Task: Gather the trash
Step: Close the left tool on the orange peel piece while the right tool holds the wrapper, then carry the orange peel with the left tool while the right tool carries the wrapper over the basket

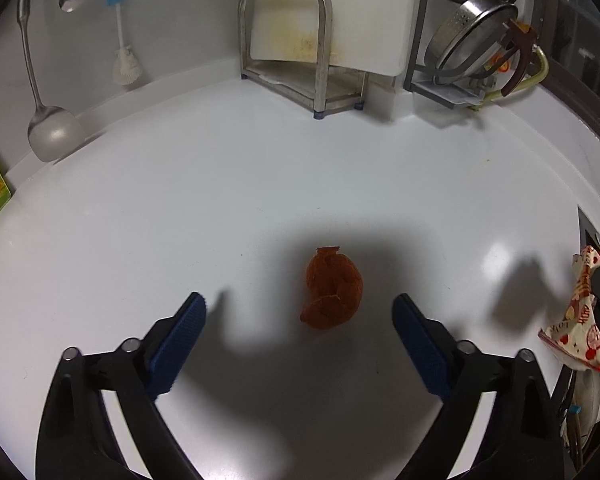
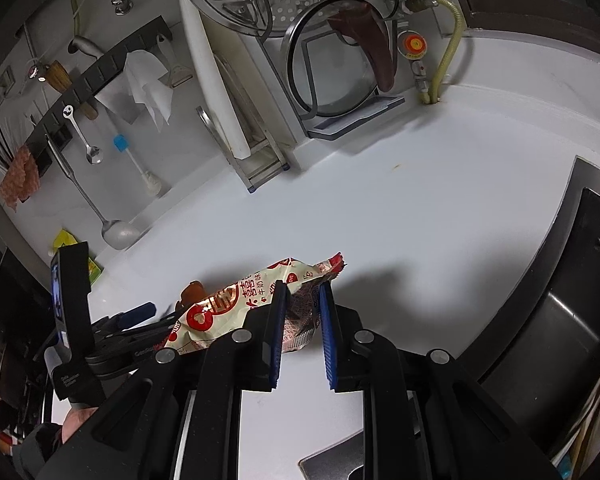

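Note:
An orange peel (image 1: 332, 292) lies on the white countertop (image 1: 260, 184), just ahead of and between the open fingers of my left gripper (image 1: 300, 308). My right gripper (image 2: 303, 296) is shut on a crumpled red-and-cream snack wrapper (image 2: 236, 304) and holds it above the counter. The wrapper also shows at the right edge of the left wrist view (image 1: 580, 316). In the right wrist view the left gripper (image 2: 140, 312) sits low at the left, with the peel (image 2: 191, 292) partly hidden behind the wrapper.
A metal rack with a white cutting board (image 1: 300, 40) and a dish rack with steel pans (image 1: 476, 40) stand at the back wall. A ladle (image 1: 52, 132), a spoon and a brush hang at the left. A stove (image 2: 560, 288) lies to the right.

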`<act>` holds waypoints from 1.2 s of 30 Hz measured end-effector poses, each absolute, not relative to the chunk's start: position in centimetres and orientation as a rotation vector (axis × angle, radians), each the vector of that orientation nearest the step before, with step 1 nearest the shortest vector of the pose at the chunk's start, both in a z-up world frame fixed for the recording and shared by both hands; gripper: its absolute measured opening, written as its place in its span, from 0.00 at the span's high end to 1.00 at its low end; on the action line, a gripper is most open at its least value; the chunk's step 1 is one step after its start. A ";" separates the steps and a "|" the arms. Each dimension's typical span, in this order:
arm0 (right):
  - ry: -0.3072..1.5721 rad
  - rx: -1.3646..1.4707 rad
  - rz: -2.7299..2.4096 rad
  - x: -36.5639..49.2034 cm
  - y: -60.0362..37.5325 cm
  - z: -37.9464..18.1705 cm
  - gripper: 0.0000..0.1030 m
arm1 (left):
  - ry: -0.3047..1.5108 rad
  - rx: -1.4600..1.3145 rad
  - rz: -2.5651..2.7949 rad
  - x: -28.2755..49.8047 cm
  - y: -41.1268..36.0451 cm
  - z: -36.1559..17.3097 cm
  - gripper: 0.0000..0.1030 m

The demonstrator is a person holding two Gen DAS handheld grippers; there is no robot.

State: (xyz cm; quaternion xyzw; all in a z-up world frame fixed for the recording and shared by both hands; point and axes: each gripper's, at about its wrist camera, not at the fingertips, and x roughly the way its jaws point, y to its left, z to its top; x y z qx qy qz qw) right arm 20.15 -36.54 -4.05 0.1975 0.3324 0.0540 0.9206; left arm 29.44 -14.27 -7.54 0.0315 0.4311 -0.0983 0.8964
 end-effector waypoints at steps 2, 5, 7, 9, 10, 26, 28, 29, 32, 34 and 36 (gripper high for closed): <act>0.680 0.405 0.111 20.2 -36.6 -4.0 0.84 | 0.914 0.071 -0.202 29.8 -14.5 -7.8 0.28; 0.676 0.406 0.111 20.1 -36.6 -4.0 0.84 | 0.916 0.081 -0.207 29.8 -14.8 -7.9 0.47; 0.679 0.404 0.110 20.1 -36.5 -4.0 0.84 | 0.909 0.077 -0.226 29.8 -14.8 -7.7 0.67; 0.679 0.401 0.109 20.0 -36.5 -4.0 0.84 | 0.907 0.079 -0.235 29.8 -15.0 -7.7 0.76; 0.677 0.400 0.108 20.0 -36.4 -3.9 0.84 | 0.905 0.079 -0.239 29.7 -15.0 -7.6 0.78; 0.629 0.348 0.100 13.3 -33.3 -2.6 0.84 | 0.717 0.108 -0.258 17.4 -10.4 -2.5 0.81; 0.630 0.329 0.101 10.9 -32.2 -2.5 0.84 | 0.699 0.108 -0.257 14.9 -9.6 -2.2 0.81; 0.630 0.323 0.103 10.0 -31.8 -2.5 0.84 | 0.694 0.108 -0.262 13.8 -9.3 -2.2 0.81; 0.628 0.299 0.106 6.4 -30.1 -2.5 0.84 | 0.685 0.111 -0.275 10.1 -8.3 -2.3 0.81; 0.635 0.301 0.119 3.7 -28.9 -3.0 0.84 | 0.690 0.107 -0.289 7.8 -7.7 -2.5 0.81; 0.645 0.290 0.120 1.3 -27.8 -3.5 0.84 | 0.688 0.114 -0.292 5.2 -7.2 -2.9 0.81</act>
